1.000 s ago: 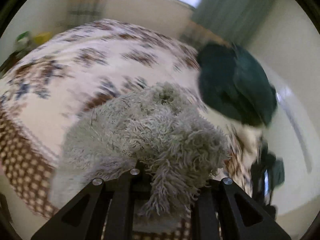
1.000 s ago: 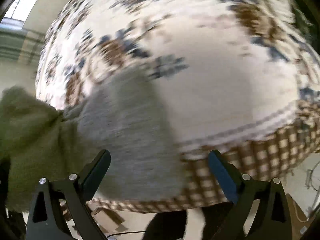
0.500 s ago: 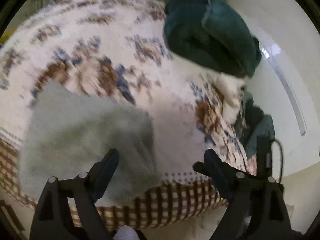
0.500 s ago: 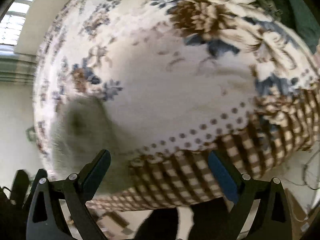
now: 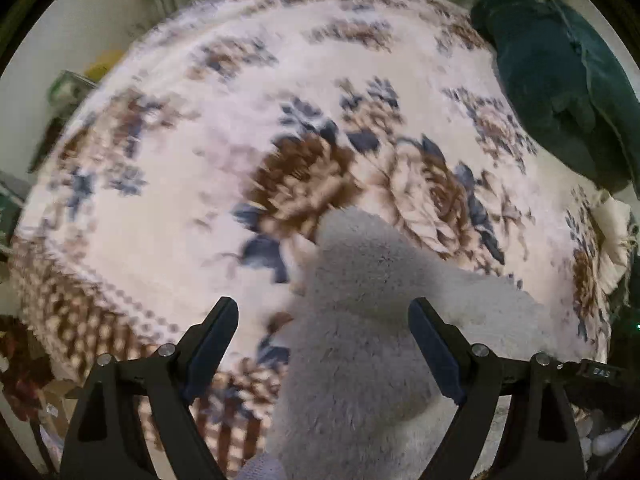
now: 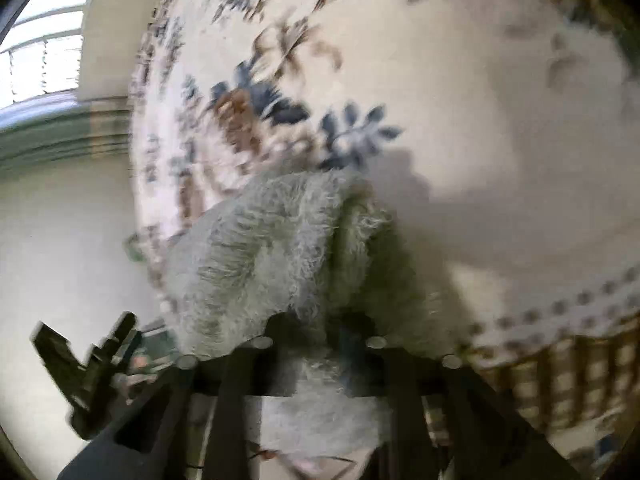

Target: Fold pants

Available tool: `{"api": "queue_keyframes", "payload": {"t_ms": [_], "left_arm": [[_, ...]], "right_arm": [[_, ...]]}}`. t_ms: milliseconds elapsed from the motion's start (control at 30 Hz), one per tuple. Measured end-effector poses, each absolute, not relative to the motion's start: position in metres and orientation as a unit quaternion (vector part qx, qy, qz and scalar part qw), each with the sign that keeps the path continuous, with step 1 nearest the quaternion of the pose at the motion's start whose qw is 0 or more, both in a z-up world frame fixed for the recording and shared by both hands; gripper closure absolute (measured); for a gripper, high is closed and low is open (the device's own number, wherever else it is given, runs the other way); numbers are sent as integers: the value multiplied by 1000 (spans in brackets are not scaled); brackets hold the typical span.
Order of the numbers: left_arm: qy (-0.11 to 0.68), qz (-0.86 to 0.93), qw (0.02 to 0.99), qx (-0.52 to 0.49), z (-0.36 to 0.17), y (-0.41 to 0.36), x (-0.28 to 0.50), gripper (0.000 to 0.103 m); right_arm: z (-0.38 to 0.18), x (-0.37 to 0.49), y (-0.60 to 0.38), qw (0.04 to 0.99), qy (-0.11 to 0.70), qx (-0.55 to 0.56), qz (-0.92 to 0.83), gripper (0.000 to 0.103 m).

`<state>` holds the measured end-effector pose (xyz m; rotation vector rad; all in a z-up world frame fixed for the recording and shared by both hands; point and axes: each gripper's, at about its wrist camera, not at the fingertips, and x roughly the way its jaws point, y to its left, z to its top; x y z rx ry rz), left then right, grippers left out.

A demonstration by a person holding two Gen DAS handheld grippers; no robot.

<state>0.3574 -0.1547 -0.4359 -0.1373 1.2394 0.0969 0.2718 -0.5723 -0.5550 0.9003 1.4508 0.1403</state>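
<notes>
The fluffy grey pants (image 5: pixel 372 320) lie on the flowered bed cover (image 5: pixel 180 208), at the near edge and running off to the right. My left gripper (image 5: pixel 324 320) is open and empty, its jaws wide apart above the near end of the pants. In the right wrist view my right gripper (image 6: pixel 316 340) is shut on a bunched part of the pants (image 6: pixel 280 248) and holds it just above the bed cover (image 6: pixel 500 140). The fingertips are buried in the pile. The left gripper also shows in the right wrist view (image 6: pixel 88 364) at the lower left.
A dark green blanket (image 5: pixel 560 72) is heaped at the far right corner of the bed. The checked border of the cover (image 5: pixel 80 328) hangs over the near edge. Clutter stands on the floor at the left (image 5: pixel 68 92). A window (image 6: pixel 36 44) is far left.
My left gripper let go of the pants, opened and swung over the bed. My right gripper, open before, has closed on a bunch of the pants.
</notes>
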Motion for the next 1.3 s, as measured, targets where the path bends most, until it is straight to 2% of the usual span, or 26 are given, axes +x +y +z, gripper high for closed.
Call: {"api": "queue_keyframes", "payload": {"t_ms": [133, 167, 200, 233, 267, 333, 533, 567, 600, 633, 733, 900, 967, 1067, 1167, 1300], "left_arm": [[614, 32, 786, -60, -473, -165, 377, 16], [620, 28, 782, -64, -478, -166, 380, 16], [625, 30, 778, -65, -482, -167, 382, 16], [627, 37, 776, -62, -486, -166, 384, 16], [626, 39, 776, -63, -486, -163, 385, 16], [624, 44, 776, -75, -486, -156, 383, 16], [627, 49, 773, -85, -494, -143, 381, 16], [626, 49, 774, -84, -494, -143, 381, 16], [625, 48, 775, -80, -495, -143, 382, 16], [625, 46, 775, -76, -496, -144, 382, 16], [625, 44, 776, -70, -497, -145, 383, 14], [628, 40, 774, -70, -496, -151, 386, 14], [624, 36, 778, -65, -489, -153, 385, 15], [612, 22, 787, -76, -473, -153, 384, 15], [601, 11, 796, -75, -462, -158, 388, 15], [611, 10, 788, -78, -475, -163, 403, 15]], "right_arm": [[-548, 264, -600, 692, 634, 343, -25, 86], [-555, 265, -603, 678, 647, 348, -18, 80], [-562, 264, -604, 654, 660, 370, 3, 78], [-563, 261, -606, 640, 661, 391, 20, 66], [-560, 258, -608, 637, 655, 404, 31, 46], [-553, 242, -616, 639, 638, 428, 32, 27], [-601, 197, -598, 546, 667, 504, 54, 28], [-602, 194, -589, 555, 666, 495, 61, 61], [-597, 193, -579, 574, 662, 478, 68, 88], [-592, 191, -568, 586, 671, 450, 64, 94], [-577, 184, -561, 618, 674, 404, 24, 96], [-618, 184, -561, 548, 749, 371, 5, 93], [-604, 198, -560, 555, 750, 360, 20, 73], [-563, 221, -570, 605, 719, 340, 34, 48], [-545, 248, -585, 646, 665, 374, 34, 34], [-591, 294, -590, 613, 652, 446, 38, 33]]}}
